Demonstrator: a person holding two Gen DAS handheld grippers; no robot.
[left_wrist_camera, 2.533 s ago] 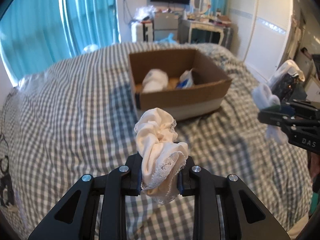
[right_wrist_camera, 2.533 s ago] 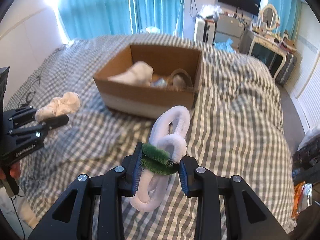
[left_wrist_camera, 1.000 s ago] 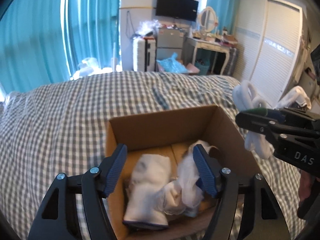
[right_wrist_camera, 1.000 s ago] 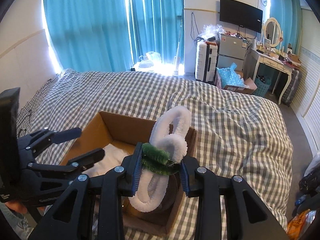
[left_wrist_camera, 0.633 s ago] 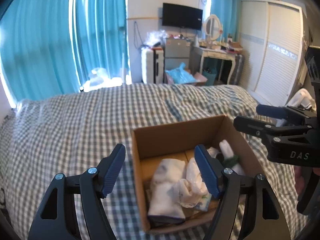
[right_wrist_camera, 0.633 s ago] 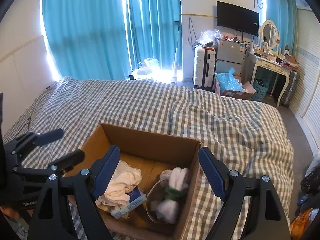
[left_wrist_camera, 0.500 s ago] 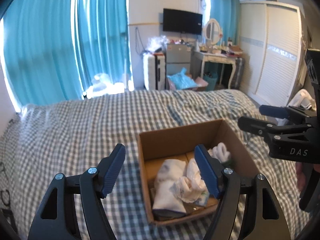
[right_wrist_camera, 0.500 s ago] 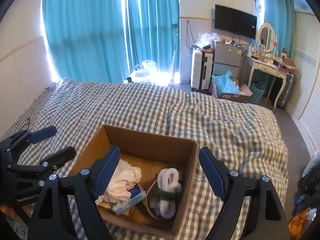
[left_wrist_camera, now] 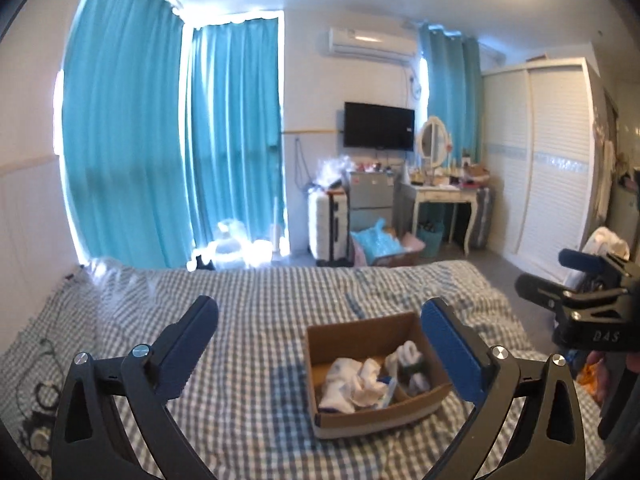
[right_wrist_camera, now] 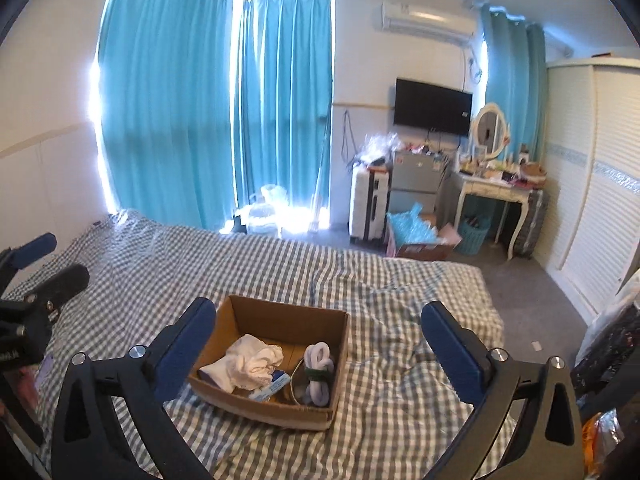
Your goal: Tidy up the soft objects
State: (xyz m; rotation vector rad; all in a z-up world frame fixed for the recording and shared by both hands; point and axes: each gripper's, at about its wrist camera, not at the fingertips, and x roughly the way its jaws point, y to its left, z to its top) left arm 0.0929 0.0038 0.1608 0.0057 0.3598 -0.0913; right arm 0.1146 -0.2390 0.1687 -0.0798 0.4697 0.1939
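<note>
In the left wrist view, the left tongs (left_wrist_camera: 316, 334) are spread wide and hold nothing. They are high above the bed (left_wrist_camera: 248, 312), well apart from the cardboard box (left_wrist_camera: 376, 372), which stands on the checked cover toward the right side of the bed. In the box lie a crumpled white cloth (left_wrist_camera: 354, 376) on the left and a white fuzzy loop (left_wrist_camera: 410, 356) on the right. The soft things are already collected in one place, so I judge this part of the task as done, and the tongs are lifted to stay clear of the box. The right tongs (left_wrist_camera: 560, 276) show at the right edge, also parted and empty.

In the right wrist view, the right tongs (right_wrist_camera: 316, 330) are open wide with nothing between the pads, again well above the box (right_wrist_camera: 276, 360). The cloth (right_wrist_camera: 250, 362) sits in the left half and the fuzzy loop (right_wrist_camera: 318, 372), bound with a green band, in the right half, beside a small blue packet (right_wrist_camera: 274, 388). The left tongs (right_wrist_camera: 44, 260) are at the left edge. No loose soft thing is visible on the cover around the box. Beyond the far edge of the bed are teal curtains (right_wrist_camera: 216, 112), a suitcase (right_wrist_camera: 368, 208) and a dressing table (right_wrist_camera: 496, 196); nothing stands in the way of the box.
</note>
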